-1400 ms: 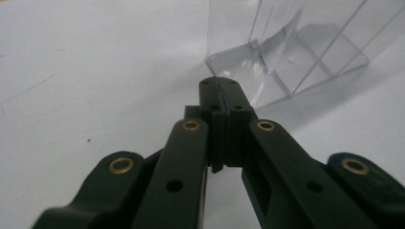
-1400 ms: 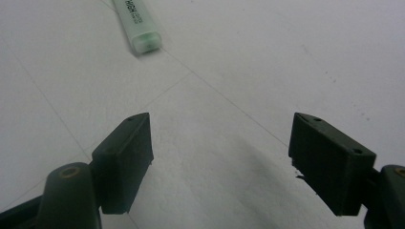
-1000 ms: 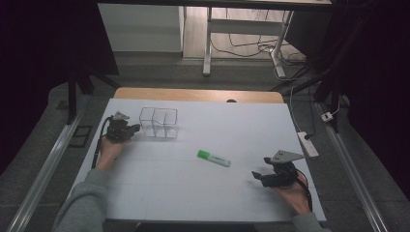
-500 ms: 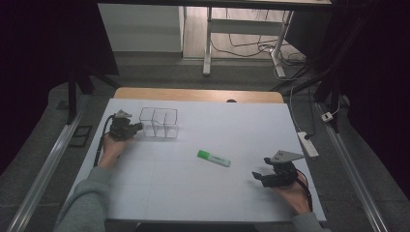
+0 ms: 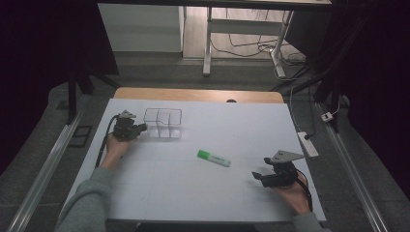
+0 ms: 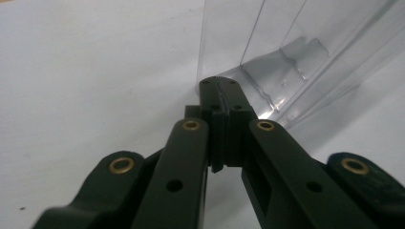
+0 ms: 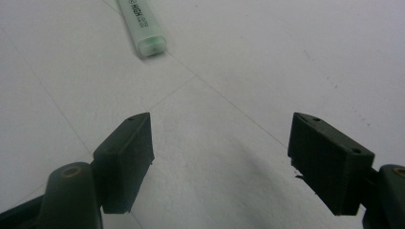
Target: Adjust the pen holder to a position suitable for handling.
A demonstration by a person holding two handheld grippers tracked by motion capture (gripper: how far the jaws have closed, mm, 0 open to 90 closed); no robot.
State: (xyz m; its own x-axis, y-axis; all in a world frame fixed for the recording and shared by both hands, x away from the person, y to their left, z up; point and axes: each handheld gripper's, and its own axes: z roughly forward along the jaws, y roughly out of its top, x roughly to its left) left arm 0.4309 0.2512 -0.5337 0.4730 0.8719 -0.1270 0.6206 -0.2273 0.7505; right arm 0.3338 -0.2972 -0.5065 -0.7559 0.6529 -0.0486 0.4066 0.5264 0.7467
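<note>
The left tongs (image 5: 137, 128) press together against the clear plastic box (image 5: 163, 123), maybe steadying it, while the spread right tongs (image 5: 258, 176) face the nearby green marker (image 5: 213, 158).

The green highlighter (image 7: 142, 25) is cut off by the top edge of the right gripper view, so only its capped end and part of the print show. The clear divided box (image 6: 296, 52) runs past the top and right edges of the left gripper view. In the high view, lettering on the highlighter (image 5: 213, 158) is too small to read.
</note>
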